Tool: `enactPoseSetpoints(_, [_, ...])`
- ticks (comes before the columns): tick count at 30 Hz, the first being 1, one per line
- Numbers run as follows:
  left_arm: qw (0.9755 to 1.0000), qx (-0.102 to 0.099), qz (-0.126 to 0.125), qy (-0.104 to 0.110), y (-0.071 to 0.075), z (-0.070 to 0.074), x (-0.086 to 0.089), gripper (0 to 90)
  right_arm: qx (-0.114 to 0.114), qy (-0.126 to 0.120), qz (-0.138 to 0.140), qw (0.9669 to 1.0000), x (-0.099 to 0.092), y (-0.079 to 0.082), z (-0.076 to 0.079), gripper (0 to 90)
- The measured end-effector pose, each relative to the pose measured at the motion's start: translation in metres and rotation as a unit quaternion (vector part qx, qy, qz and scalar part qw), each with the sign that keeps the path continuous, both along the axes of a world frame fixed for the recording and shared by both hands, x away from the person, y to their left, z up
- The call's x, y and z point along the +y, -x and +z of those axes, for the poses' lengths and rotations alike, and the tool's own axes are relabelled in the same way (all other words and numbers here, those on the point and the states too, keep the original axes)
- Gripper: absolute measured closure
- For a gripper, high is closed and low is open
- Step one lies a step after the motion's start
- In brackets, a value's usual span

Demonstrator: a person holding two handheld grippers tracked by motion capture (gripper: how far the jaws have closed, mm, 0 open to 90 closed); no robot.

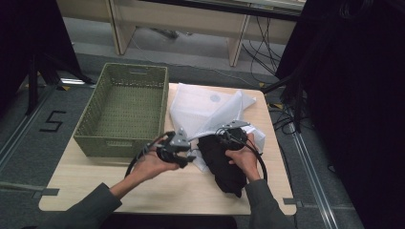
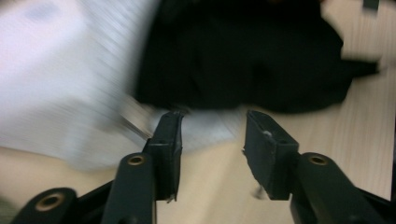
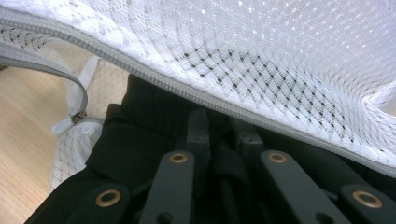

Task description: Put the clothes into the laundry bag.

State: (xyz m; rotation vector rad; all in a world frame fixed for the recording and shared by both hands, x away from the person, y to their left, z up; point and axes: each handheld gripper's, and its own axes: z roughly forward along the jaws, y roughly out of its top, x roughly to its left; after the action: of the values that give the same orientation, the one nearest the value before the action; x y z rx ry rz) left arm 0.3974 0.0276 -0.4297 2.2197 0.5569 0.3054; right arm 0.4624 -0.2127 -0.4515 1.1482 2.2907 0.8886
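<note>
The high view looks forward and down from above the person's side, taking in the whole counter (image 1: 95,183), the floor around it and furniture beyond. The left gripper view rides low behind its tongs (image 2: 212,126), close above the counter top, facing a black cloth (image 2: 243,60) and a white mesh bag (image 2: 60,79); it is blurred. The right gripper view sits closer yet, its tongs (image 3: 224,128) pressed into the same black cloth (image 3: 140,135) beneath the bag's zipper edge (image 3: 154,70). All three views share the cloth and bag, seen in the high view near the counter's middle.
</note>
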Motion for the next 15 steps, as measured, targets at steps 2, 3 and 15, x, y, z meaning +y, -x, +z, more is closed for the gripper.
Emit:
enactPoseSetpoints(2, [0.9996,0.013,0.004,-0.023,0.003,-0.031,-0.014,52.3,-0.005,-0.002,-0.003,1.0,0.001,0.0,-0.001,81.0])
enactPoseSetpoints(3, [0.9996,0.013,0.004,-0.023,0.003,-0.031,-0.014,52.3,-0.005,-0.002,-0.003,1.0,0.001,0.0,-0.001,81.0])
enactPoseSetpoints(15, [0.9979,0.033,0.05,-0.023,-0.021,-0.083,-0.059,37.8,0.002,-0.01,-0.003,0.9999,0.002,0.001,0.004,80.9])
